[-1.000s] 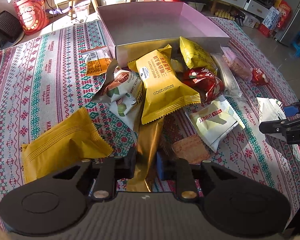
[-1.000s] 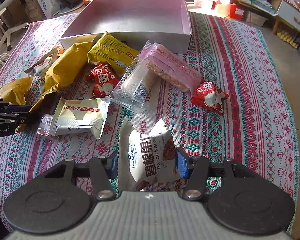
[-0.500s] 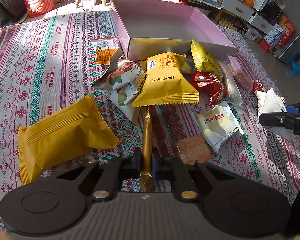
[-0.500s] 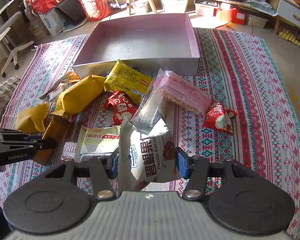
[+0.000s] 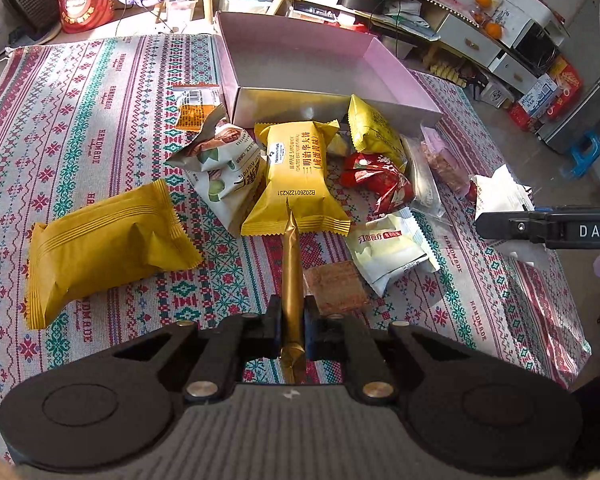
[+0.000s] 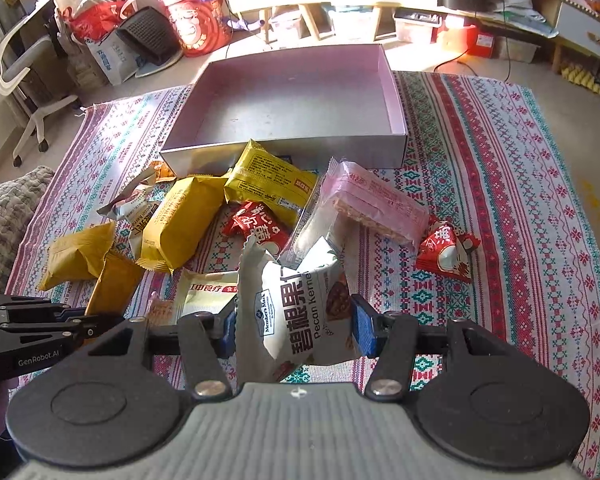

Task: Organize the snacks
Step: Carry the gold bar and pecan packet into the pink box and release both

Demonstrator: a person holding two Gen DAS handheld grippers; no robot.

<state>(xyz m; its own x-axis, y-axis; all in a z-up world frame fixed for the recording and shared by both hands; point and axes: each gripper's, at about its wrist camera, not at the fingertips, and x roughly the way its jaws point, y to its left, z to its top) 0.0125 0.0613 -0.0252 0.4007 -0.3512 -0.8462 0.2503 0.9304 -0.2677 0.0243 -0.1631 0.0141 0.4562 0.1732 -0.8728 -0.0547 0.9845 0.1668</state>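
My left gripper (image 5: 292,326) is shut on a gold snack packet (image 5: 291,276), held edge-on above the cloth; it also shows in the right wrist view (image 6: 114,286). My right gripper (image 6: 294,326) is shut on a white pecan-kernel bag (image 6: 300,312), lifted above the pile; the bag also shows in the left wrist view (image 5: 500,192). A shallow pink box (image 6: 392,92) stands beyond the pile, nothing in it. Loose snacks lie before it: a yellow waffle pack (image 5: 298,176), a large yellow pack (image 5: 100,248), red packs (image 5: 380,180).
A patterned cloth (image 5: 80,100) covers the surface. A pink wafer bag (image 6: 376,204) and a red pack (image 6: 446,250) lie right of the pile. Furniture, a chair (image 6: 20,76) and bags stand beyond the cloth.
Both grippers have risen and drawn back with their packets. The left gripper closed tighter on the gold packet, which now stands edge-on. The box shows more fully.
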